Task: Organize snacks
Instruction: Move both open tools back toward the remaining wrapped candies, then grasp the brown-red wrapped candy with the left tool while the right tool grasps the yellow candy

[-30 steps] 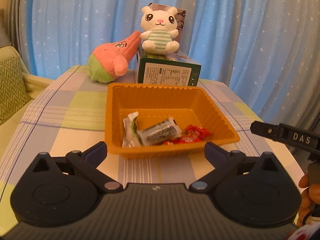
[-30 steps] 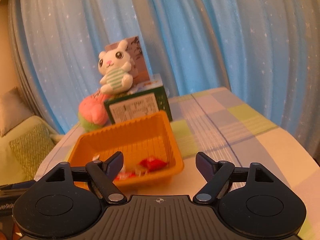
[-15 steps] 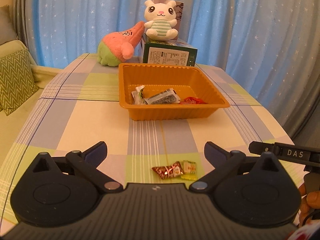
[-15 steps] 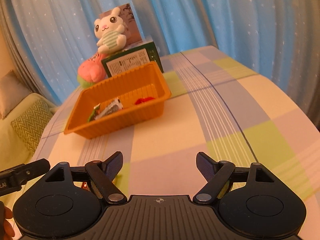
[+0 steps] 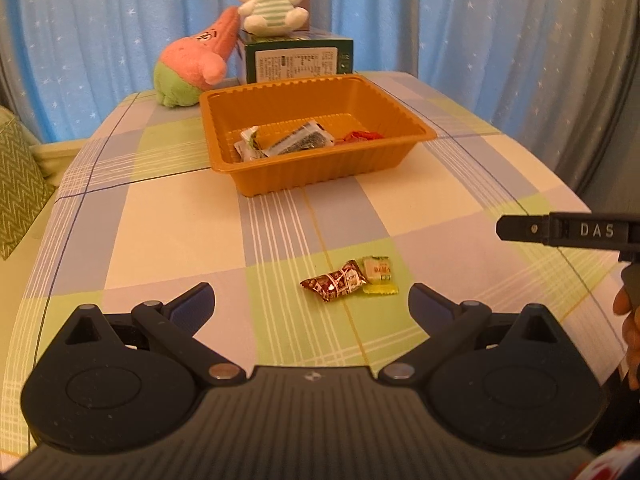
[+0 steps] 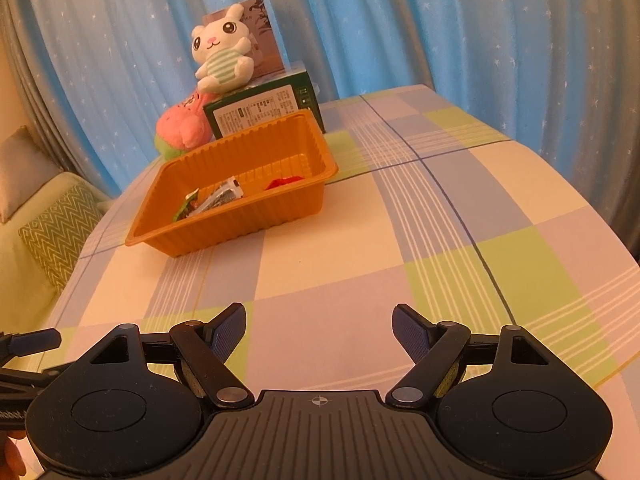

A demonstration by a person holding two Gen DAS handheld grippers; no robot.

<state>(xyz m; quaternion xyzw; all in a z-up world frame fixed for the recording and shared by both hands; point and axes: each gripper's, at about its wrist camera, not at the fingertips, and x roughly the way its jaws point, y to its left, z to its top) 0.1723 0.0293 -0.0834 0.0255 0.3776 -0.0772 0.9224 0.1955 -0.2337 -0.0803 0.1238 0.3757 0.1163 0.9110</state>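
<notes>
Between the wide, empty left claw (image 5: 310, 298), two loose candies (image 5: 350, 278) now show after both claws backed from the orange tray (image 5: 256, 190) at twelve o'clock; the right claw (image 6: 319, 330), also wide, holds nothing.

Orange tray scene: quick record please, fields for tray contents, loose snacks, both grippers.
tray: orange tray, mid-table
in tray: green-white packet, dark packet, red wrapper
loose snacks: brown candy touching yellow-green candy, on tablecloth
left gripper: open, empty, just short of the candies
right gripper: open, empty
</notes>
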